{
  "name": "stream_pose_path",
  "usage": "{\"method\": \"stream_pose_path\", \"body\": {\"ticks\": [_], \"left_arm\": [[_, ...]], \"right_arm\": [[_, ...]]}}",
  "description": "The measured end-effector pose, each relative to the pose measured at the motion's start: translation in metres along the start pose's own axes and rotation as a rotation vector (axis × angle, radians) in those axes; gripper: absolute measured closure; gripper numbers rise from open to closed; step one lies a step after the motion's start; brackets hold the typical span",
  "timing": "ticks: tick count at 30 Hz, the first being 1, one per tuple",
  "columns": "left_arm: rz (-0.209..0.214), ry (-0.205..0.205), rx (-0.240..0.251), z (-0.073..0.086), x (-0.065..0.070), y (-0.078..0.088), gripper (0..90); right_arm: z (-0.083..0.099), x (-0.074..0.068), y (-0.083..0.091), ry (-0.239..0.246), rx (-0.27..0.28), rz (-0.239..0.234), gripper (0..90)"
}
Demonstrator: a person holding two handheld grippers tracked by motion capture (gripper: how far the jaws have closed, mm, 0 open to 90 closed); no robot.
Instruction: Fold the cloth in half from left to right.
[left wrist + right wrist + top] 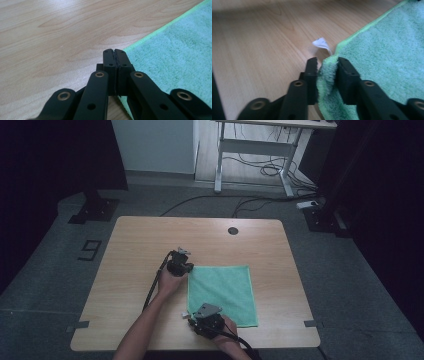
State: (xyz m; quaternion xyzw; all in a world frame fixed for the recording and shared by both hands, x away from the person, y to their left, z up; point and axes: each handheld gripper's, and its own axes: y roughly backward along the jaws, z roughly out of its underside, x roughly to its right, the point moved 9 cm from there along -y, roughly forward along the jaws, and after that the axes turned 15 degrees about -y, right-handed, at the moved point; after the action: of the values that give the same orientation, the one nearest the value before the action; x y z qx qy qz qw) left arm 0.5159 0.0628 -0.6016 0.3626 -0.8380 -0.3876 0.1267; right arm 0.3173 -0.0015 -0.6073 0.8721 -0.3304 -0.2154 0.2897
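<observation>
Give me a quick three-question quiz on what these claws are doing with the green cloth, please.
1. True or false: the green cloth hangs over the edge of the table.
2. The right claw pinches: A) a cup, B) the cloth's corner, C) nothing.
3. What small thing sticks out beside that corner?
Key: 1 false, it lies wholly on the table; 2 B; 3 a white tag.
</observation>
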Motion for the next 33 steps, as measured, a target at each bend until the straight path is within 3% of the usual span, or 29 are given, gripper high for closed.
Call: {"method": "stream_pose_path", "body": {"ticks": [6, 10, 25, 33], "left_arm": [[0.002, -0.005, 0.017, -0.005, 0.003, 0.001, 89.0], [0.000, -0.009, 0.023, -0.007, 0.004, 0.005, 89.1], [0.003, -0.010, 0.053, -0.014, 0.006, 0.016, 89.2], [-0.011, -0.012, 0.082, -0.023, 0.004, 0.033, 89.2]], "right_arm": [[-0.003, -0.003, 0.000, -0.010, 0.014, -0.002, 79.9], [-0.005, 0.000, -0.001, -0.053, 0.020, -0.022, 83.3], [-0.010, -0.002, 0.004, -0.078, 0.054, -0.025, 82.9], [-0.017, -0.006, 0.011, -0.100, 0.081, -0.069, 85.2]]}}
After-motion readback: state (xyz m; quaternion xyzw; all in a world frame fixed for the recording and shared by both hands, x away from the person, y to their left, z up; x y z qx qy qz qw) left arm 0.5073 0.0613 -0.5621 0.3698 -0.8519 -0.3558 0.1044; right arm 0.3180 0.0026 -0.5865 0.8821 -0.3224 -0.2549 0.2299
